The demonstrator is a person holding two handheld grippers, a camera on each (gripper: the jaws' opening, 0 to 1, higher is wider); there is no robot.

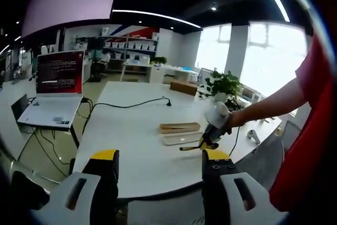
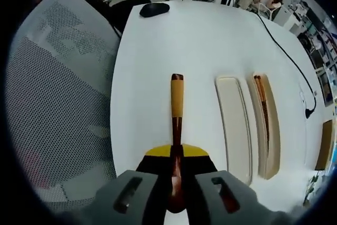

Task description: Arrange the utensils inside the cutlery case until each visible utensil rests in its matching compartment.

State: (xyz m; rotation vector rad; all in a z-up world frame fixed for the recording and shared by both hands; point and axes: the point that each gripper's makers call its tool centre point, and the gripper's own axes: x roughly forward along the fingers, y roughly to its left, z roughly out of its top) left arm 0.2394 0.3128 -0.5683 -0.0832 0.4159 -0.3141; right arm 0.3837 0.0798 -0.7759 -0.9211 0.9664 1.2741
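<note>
While I hold my right tongs (image 2: 176,154) over the white table (image 2: 158,51), they are pinching a long thin utensil (image 2: 177,114) between their yellow tips. It has a dark wooden stem and a lighter, yellow-brown far end. I cannot tell if it is a spoon or a fork, because the near end is hidden between the jaws. It looks light and stiff, like wood, so I think it will not bend. The wood looks smooth and shiny, so it may slip or swing if I squeeze too softly. I hold it near one end; a hold nearer the middle would be steadier, I think. Its long side points straight away from me, in line with the cream tray (image 2: 235,125) and the tan tray (image 2: 268,125) just beside it on the right. A dark stick-like utensil (image 2: 261,104) lies in the tan tray.

My left tongs (image 1: 160,175) are spread apart and hold nothing
</note>
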